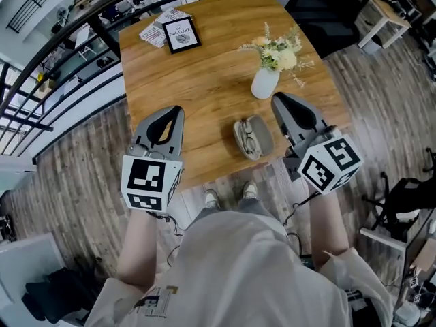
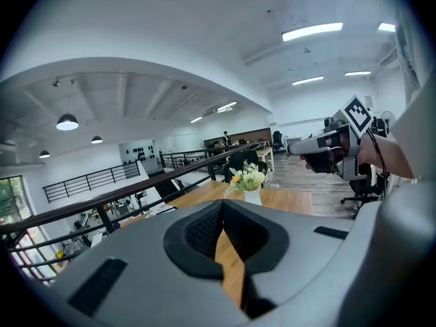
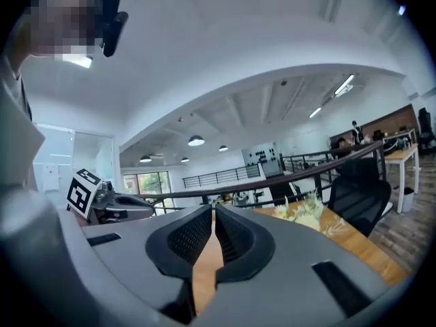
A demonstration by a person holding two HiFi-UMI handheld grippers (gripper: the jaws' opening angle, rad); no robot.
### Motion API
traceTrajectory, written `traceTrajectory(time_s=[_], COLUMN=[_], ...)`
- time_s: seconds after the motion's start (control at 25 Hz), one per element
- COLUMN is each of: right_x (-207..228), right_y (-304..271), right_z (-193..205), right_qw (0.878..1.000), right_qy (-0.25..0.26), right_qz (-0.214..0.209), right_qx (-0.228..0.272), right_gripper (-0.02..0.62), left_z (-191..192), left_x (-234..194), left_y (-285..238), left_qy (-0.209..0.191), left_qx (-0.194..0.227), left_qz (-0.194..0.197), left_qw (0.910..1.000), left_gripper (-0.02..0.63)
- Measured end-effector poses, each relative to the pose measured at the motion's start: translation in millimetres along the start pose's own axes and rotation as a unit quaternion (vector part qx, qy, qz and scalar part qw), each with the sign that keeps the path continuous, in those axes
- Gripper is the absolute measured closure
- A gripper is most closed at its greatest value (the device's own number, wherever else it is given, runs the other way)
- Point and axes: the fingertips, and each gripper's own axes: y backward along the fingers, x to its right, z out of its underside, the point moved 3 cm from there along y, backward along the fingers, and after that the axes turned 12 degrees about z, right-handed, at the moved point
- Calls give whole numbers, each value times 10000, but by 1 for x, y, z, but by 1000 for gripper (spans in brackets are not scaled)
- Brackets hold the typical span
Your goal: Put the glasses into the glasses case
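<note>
A grey glasses case (image 1: 253, 139) lies open near the front edge of the wooden table (image 1: 204, 80), and a pair of glasses (image 1: 246, 141) rests in it. Both grippers are held up above the table and point roughly level, one on each side of the case. My left gripper (image 1: 178, 109) (image 2: 221, 206) is shut, with nothing between its pads. My right gripper (image 1: 276, 97) (image 3: 213, 208) has its jaws drawn together to a thin slit and also holds nothing. Neither gripper view shows the case.
A white vase of flowers (image 1: 265, 82) stands just behind the case. A framed picture (image 1: 182, 34) and some cards (image 1: 153, 33) lie at the table's far left. A dark railing (image 1: 61, 39) runs behind the table, and a black chair (image 1: 320, 12) stands beyond its far right corner.
</note>
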Motion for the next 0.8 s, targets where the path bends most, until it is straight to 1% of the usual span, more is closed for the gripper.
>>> traceTrajectory(time_s=[0.12,0.28,0.36,0.44,0.48,0.64,0.8], right_x=[-11,-24,-29,-34,-36,-37,-40], right_y=[18,41,51,61,66,80,89], right_z=[-32,-62,-72,-77,-80,-82,-81], right_qw=[9986,9958,9945,9935,9930,9906,9905], right_qy=[292,341,341,360,386,582,586], right_qz=[98,106,99,106,125,279,281], right_qx=[424,848,982,1071,1110,1202,1216], right_gripper=[556,561,561,563,563,568,568], left_z=[-31,-61,-71,-79,-82,-87,-87], left_x=[1,5,7,10,11,15,22], left_y=[15,34,43,52,56,72,83], left_qy=[-272,-637,-626,-519,-533,-662,-856], left_qx=[318,626,720,822,906,1154,1198], left_qz=[-49,-89,-167,-313,-386,-609,-681], left_qw=[9991,9960,9953,9948,9937,9892,9868], left_gripper=[589,589,589,589,589,589,589])
